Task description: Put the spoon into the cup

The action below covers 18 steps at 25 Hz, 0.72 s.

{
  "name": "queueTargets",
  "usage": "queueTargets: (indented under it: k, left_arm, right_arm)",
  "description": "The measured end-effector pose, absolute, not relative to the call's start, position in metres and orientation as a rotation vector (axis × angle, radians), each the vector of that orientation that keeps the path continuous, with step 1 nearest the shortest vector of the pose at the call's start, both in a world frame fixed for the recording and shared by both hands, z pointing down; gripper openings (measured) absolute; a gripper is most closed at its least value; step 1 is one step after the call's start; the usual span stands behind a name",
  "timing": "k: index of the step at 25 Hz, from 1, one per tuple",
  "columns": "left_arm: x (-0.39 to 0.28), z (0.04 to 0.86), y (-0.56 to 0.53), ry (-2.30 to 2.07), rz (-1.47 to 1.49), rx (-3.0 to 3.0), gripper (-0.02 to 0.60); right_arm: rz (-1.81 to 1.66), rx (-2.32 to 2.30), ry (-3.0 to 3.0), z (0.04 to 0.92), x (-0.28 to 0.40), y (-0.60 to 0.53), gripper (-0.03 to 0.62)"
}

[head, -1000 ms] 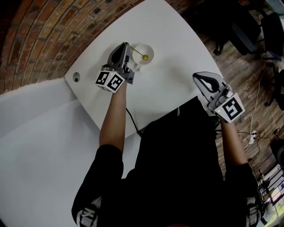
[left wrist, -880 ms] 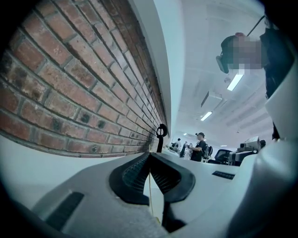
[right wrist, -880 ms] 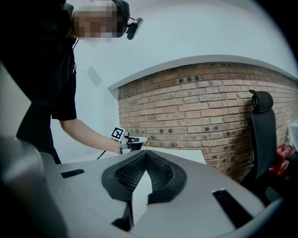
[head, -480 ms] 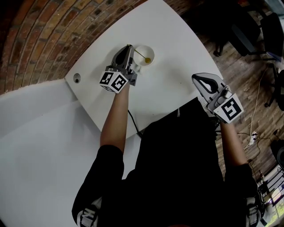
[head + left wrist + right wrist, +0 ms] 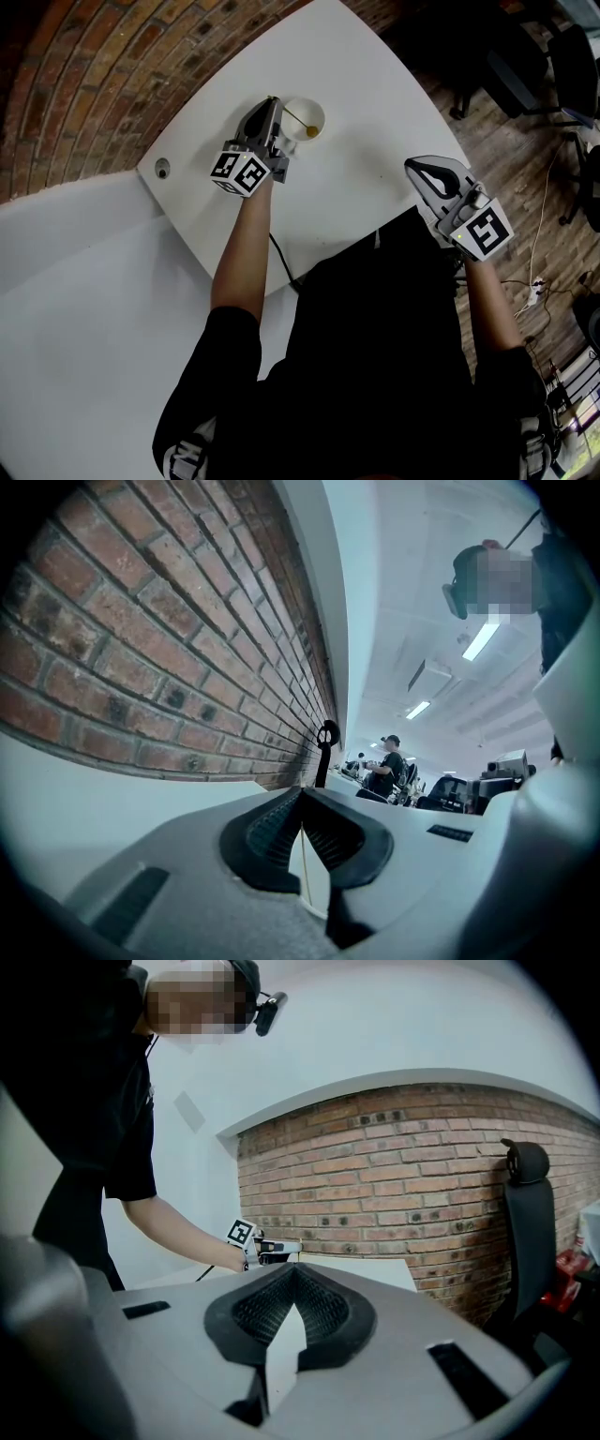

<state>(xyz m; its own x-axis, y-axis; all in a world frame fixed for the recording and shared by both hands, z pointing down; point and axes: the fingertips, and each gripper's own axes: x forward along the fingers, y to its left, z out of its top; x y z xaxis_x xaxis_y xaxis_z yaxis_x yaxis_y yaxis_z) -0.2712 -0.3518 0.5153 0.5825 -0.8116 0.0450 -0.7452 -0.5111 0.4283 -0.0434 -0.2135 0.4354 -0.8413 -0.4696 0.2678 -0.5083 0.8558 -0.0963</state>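
A white cup (image 5: 320,109) stands near the far edge of the white table (image 5: 375,84), seen in the head view. A thin gold spoon (image 5: 310,130) lies slanted inside it, bowl down in the cup, handle running up-left to my left gripper (image 5: 271,101). That gripper is shut on the spoon's handle, which shows as a thin pale line (image 5: 303,864) between the pads of my left gripper (image 5: 302,794). My right gripper (image 5: 414,166) hovers at the table's right edge, shut and empty; its closed tips (image 5: 296,1269) point toward the left arm.
A brick wall (image 5: 112,66) runs behind the table. A round cable hole (image 5: 162,168) sits near the table's left corner and a black cable (image 5: 280,260) hangs off the front edge. Dark office chairs (image 5: 562,66) stand on the wooden floor at right.
The left gripper has shifted slightly right and away with the spoon; the spoon's bowl has moved from mid-cup to the cup's lower right side. The right gripper has barely moved.
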Motion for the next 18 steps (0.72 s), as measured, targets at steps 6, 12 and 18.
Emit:
queueTargets:
  k: [6, 12, 18]
  left_arm:
    - [-0.273, 0.52, -0.353, -1.248, -0.215, 2.39, 0.018]
    - [-0.275, 0.523, -0.356, -1.251, -0.205, 2.373, 0.018]
    - [-0.281, 0.527, -0.357, -1.268, -0.205, 2.35, 0.018]
  right_arm:
    - [0.242, 0.745, -2.797, 0.435, -0.043, -0.213, 0.006]
    - [0.24, 0.741, -2.8, 0.435, -0.044, -0.212, 0.006]
    - [0.25, 0.749, -2.793, 0.437, -0.043, -0.212, 0.006]
